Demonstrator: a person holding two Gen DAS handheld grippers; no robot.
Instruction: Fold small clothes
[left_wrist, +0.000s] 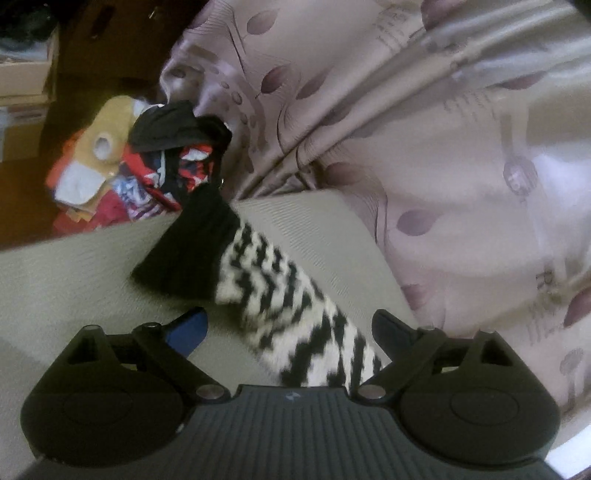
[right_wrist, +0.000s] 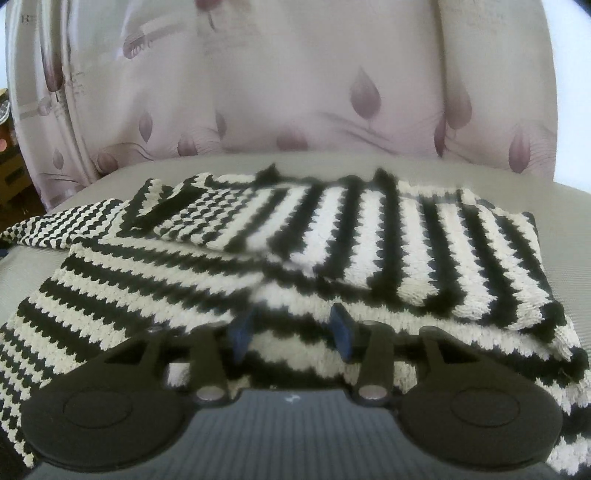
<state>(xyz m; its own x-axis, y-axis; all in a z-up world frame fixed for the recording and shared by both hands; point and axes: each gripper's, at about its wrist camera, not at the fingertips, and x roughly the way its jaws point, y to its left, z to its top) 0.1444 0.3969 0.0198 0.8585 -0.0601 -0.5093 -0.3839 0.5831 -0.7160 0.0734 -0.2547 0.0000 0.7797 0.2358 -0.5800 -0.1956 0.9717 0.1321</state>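
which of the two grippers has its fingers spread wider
The left gripper: its fingers stand far apart, with the striped sleeve lying loose between them. The right gripper shows a narrower gap over the striped sweater.

One black-and-white striped knitted garment (right_wrist: 280, 258) is counted at centre frame. One heap of mixed clothes (left_wrist: 140, 173) is seen upper left. Two tongs (left_wrist: 291, 328) (right_wrist: 291, 332) are counted, one per view.

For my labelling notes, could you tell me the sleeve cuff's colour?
The sleeve cuff is plain black; left wrist view shows it best.
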